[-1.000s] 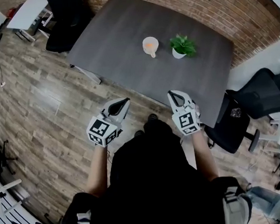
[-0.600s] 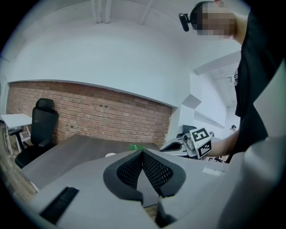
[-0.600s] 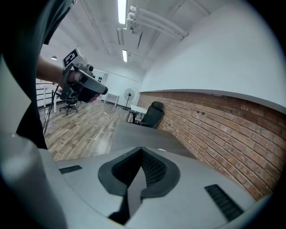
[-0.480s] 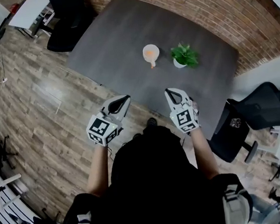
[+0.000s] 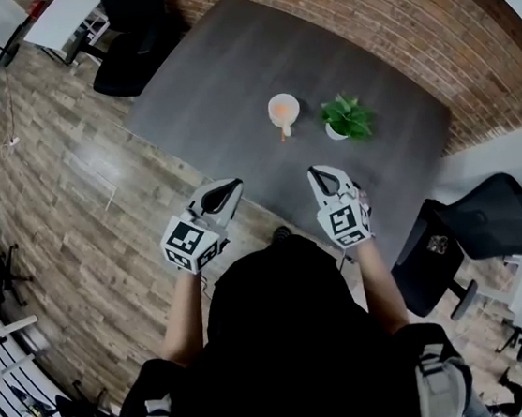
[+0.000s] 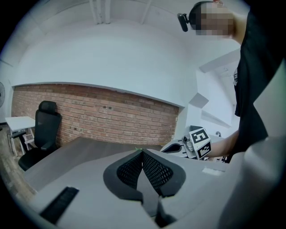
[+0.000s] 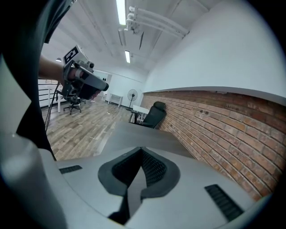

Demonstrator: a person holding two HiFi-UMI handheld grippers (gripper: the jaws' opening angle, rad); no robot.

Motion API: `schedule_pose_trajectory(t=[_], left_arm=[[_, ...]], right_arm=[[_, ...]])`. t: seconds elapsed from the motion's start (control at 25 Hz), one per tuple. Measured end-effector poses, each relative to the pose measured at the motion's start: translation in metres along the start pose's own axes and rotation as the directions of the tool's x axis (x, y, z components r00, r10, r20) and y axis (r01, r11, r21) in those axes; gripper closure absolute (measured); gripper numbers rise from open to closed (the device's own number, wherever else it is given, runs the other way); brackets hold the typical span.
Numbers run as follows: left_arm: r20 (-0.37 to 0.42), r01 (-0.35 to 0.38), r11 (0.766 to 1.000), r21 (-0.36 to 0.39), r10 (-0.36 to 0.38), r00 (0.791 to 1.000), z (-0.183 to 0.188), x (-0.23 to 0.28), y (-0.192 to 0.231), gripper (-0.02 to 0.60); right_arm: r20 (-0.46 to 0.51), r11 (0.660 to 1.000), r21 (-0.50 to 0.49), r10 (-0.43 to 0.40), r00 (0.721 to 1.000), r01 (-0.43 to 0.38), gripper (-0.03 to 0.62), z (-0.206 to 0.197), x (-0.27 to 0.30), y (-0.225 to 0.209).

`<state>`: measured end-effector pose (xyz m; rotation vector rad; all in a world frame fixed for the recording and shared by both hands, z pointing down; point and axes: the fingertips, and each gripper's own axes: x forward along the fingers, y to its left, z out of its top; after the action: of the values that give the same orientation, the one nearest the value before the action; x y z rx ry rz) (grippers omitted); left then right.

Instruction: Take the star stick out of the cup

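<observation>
Left claw (image 5: 230,190), right claw (image 5: 318,175) closed | cup (image 5: 284,108) with star stick (image 5: 282,135) well ahead

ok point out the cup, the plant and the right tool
cup (image 5: 284,108), head view, its open top
plant (image 5: 346,114), head view, green leaves
right tool (image 5: 318,176), head view, its closed tip

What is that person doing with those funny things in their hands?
A person stands at the near edge of a dark table, holding a hand-held gripper in each hand. The left hand-held gripper and the right hand-held gripper are both shut and empty, held up in front of the body. Farther back on the table a white cup has an orange stick in it, beside a small potted plant. Neither gripper has reached the cup yet.
</observation>
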<state>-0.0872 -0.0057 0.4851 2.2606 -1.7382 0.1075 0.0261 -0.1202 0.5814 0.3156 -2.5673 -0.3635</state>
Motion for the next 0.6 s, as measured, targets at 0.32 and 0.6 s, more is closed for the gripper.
schedule_pose_trajectory(t=[0.32, 0.6], left_arm=[[-0.003, -0.024, 1.0, -0.019, 0.023, 1.0, -0.002, 0.012, 0.006, 0.58], [-0.018, 0.009, 1.0, -0.015, -0.009, 1.0, -0.009, 0.02, 0.007, 0.58]], right_arm=[[-0.002, 0.999, -0.001, 0.034, 0.999, -0.034, 0.594, -0.003, 0.012, -0.007], [-0.016, 1.0, 0.016, 0.017, 1.0, -0.017, 0.594, -0.011, 0.016, -0.01]])
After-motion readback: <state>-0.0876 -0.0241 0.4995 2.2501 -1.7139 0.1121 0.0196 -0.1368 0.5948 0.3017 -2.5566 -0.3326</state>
